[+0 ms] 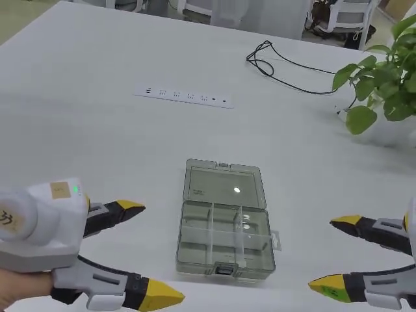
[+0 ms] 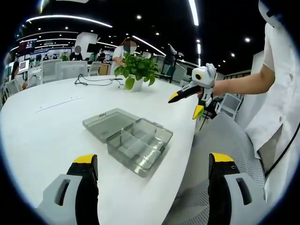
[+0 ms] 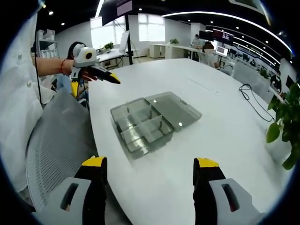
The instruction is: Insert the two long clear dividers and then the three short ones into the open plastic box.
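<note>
White table (image 1: pixel 97 143) in an open-plan office carries the whole job. The left gripper (image 1: pixel 146 251) hangs low at the near left, its jaws spread wide with nothing between them. The right gripper (image 1: pixel 337 253) mirrors it at the near right, likewise released and empty. Both are well apart from the box (image 1: pixel 195 266), which sits between them with its lid (image 1: pixel 224 185) laid flat open on the far side.

Inside the tray, clear dividers (image 1: pixel 241 237) stand upright and cut it into compartments. Lengthwise and crosswise walls both show in the head view and in each gripper view. Because they are clear they are hard to count, so I cannot tell whether all five are seated. With both grippers empty, I judge the inserting finished or very nearly so. What may be left is checking that each wall is pressed fully down into its slots.

In the left gripper view the box lies near the table's rounded near edge, so a push toward the person could bring it close to the drop. A mesh chair (image 3: pixel 61 140) stands just off that edge. The far side is wide open: the power strip (image 1: pixel 185 96) lies well apart, and the cable (image 1: pixel 286 65) and plant (image 1: pixel 380 91) sit farther off to the right. Each gripper has a free approach from its own side.
</note>
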Demonstrator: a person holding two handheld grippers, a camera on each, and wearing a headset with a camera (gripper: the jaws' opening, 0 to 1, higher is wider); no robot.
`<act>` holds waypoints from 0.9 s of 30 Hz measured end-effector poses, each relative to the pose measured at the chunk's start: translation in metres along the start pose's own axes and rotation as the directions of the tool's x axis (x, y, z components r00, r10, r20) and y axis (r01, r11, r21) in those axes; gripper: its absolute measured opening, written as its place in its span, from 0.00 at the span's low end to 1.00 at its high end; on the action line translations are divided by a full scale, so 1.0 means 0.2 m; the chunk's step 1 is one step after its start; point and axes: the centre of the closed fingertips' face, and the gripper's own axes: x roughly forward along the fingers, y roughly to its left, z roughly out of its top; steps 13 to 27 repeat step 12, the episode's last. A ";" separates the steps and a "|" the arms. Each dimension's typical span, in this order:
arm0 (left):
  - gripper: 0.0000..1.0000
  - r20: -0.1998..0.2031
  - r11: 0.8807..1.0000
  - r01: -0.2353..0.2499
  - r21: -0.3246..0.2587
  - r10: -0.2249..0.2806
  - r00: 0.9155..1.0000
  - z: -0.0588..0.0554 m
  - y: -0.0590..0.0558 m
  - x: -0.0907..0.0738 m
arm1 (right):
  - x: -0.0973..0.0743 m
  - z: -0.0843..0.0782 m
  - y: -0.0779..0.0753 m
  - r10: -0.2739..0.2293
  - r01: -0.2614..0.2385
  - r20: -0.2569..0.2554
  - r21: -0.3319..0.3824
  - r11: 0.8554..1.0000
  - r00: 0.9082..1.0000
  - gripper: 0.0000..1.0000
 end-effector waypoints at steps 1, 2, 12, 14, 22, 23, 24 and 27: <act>1.00 0.001 1.000 -0.001 -0.001 0.001 1.000 0.00 0.00 0.00 | 0.00 0.00 0.00 -0.001 0.001 0.000 0.000 1.000 1.000 0.76; 1.00 0.003 1.000 -0.002 -0.001 0.002 1.000 0.00 0.00 0.00 | 0.00 0.00 0.00 -0.002 0.002 -0.001 -0.001 1.000 1.000 0.76; 1.00 0.007 1.000 0.000 -0.005 0.000 1.000 0.00 0.00 0.01 | 0.01 0.00 0.00 0.002 -0.002 0.000 -0.002 1.000 1.000 0.76; 1.00 0.007 1.000 0.000 -0.005 0.000 1.000 0.00 0.00 0.01 | 0.01 0.00 0.00 0.002 -0.002 0.000 -0.002 1.000 1.000 0.76; 1.00 0.007 1.000 0.000 -0.005 0.000 1.000 0.00 0.00 0.01 | 0.01 0.00 0.00 0.002 -0.002 0.000 -0.002 1.000 1.000 0.76; 1.00 0.007 1.000 0.000 -0.005 0.000 1.000 0.00 0.00 0.01 | 0.01 0.00 0.00 0.002 -0.002 0.000 -0.002 1.000 1.000 0.76; 1.00 0.007 1.000 0.000 -0.005 0.000 1.000 0.00 0.00 0.01 | 0.01 0.00 0.00 0.002 -0.002 0.000 -0.002 1.000 1.000 0.76; 1.00 0.007 1.000 0.000 -0.005 0.000 1.000 0.00 0.00 0.01 | 0.01 0.00 0.00 0.002 -0.002 0.000 -0.002 1.000 1.000 0.76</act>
